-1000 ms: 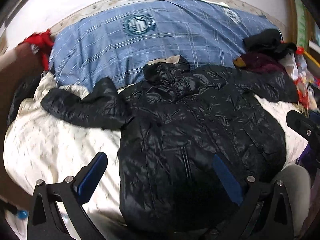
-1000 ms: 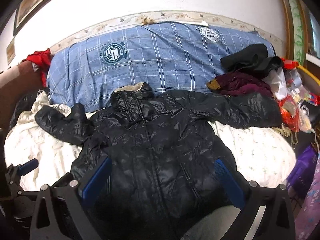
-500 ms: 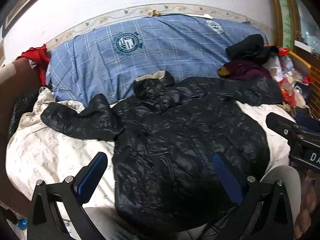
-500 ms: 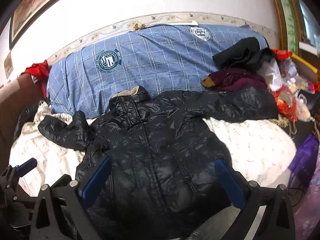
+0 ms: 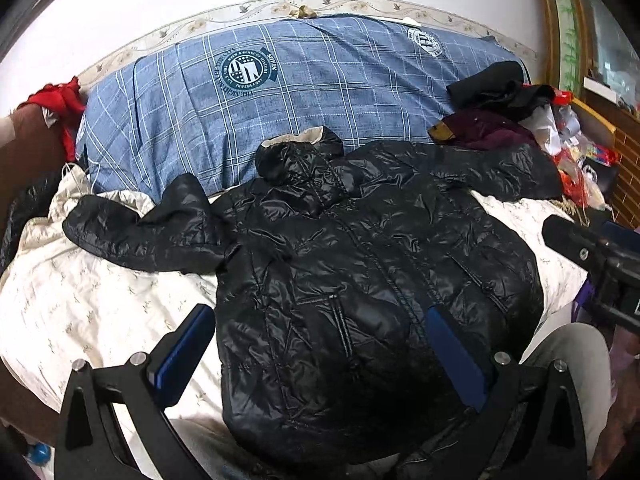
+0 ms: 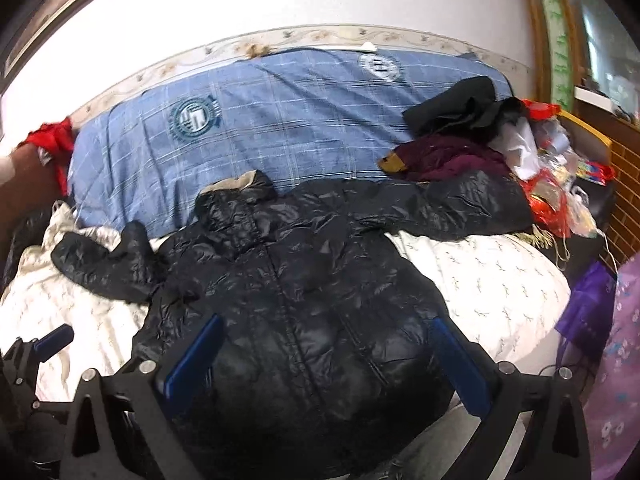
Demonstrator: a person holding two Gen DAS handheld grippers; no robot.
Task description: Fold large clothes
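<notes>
A shiny black puffer jacket [image 5: 360,272] [image 6: 296,304] lies front-up on the bed, collar toward the wall. One sleeve is bunched out to the left [image 5: 136,232], the other stretches right [image 5: 500,172]. My left gripper [image 5: 320,344] hovers open above the jacket's lower hem, blue pads wide apart and holding nothing. My right gripper [image 6: 328,356] is also open over the hem, empty. The right gripper's body [image 5: 592,256] shows at the right edge of the left wrist view; the left gripper's finger [image 6: 52,340] shows at the lower left of the right wrist view.
A cream patterned sheet [image 5: 80,312] covers the bed. A blue plaid quilt [image 5: 280,92] runs along the wall. Dark and maroon clothes [image 5: 488,116] and bright clutter [image 6: 560,184] pile at the right. A red cloth [image 5: 60,100] hangs far left. Purple fabric [image 6: 588,312] sits off the right edge.
Both grippers have drawn back and tilted up, so more of the wall and quilt shows. The jacket has not moved, and both grippers stay open.
</notes>
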